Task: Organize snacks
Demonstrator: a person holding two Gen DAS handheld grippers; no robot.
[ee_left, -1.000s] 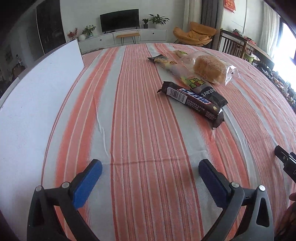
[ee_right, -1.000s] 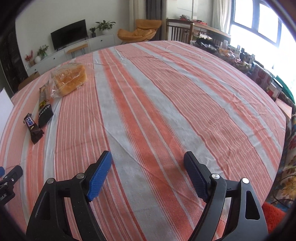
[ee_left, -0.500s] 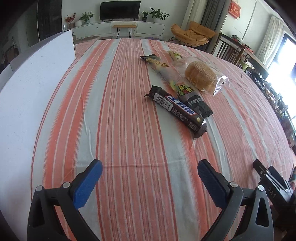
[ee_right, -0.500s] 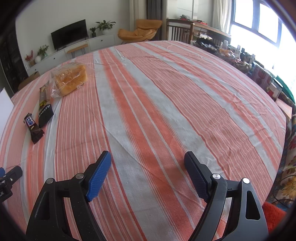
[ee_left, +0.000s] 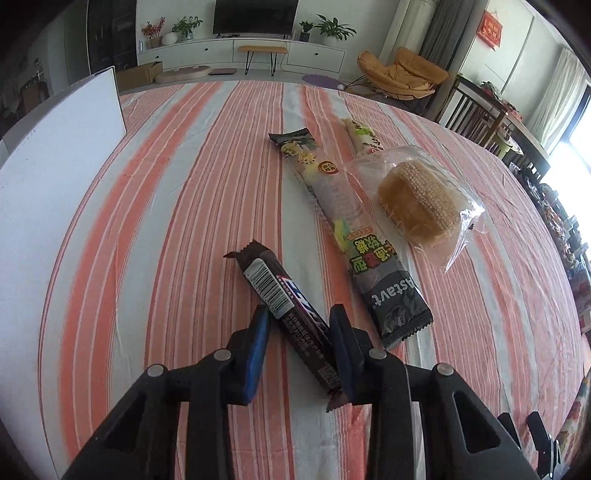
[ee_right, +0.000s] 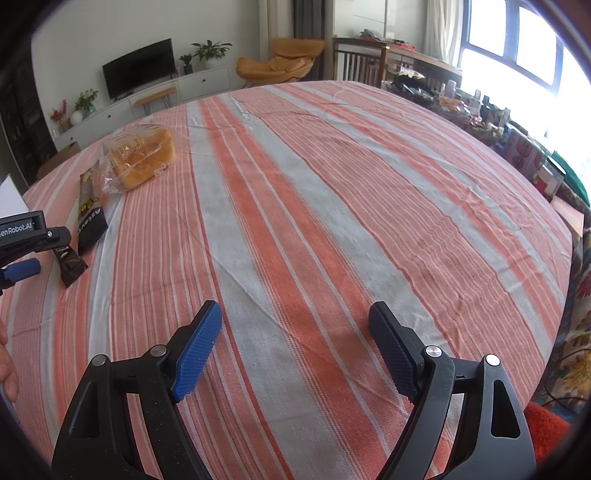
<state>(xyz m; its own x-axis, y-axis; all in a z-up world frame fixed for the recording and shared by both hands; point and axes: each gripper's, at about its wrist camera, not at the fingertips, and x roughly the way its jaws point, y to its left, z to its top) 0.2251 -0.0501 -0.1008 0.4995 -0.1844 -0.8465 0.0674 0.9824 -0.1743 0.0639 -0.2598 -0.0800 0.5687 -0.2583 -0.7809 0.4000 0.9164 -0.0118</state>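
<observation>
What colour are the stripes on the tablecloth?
The tablecloth has orange-red, grey and thin white stripes, clearest in the right wrist view.

White wall, TV (ee_left: 255,16) on low cabinet (ee_left: 240,55), orange lounge chair (ee_left: 402,75) (bright window (ee_right: 517,48) beside).

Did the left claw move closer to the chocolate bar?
Yes. The left claw moved forward across the striped tablecloth and now is closing around the chocolate bar.

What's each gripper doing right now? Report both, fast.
Left gripper: fingers closing around the chocolate bar, which lies between them.
Right gripper: open, nothing between its fingers, over the striped tablecloth.
</observation>
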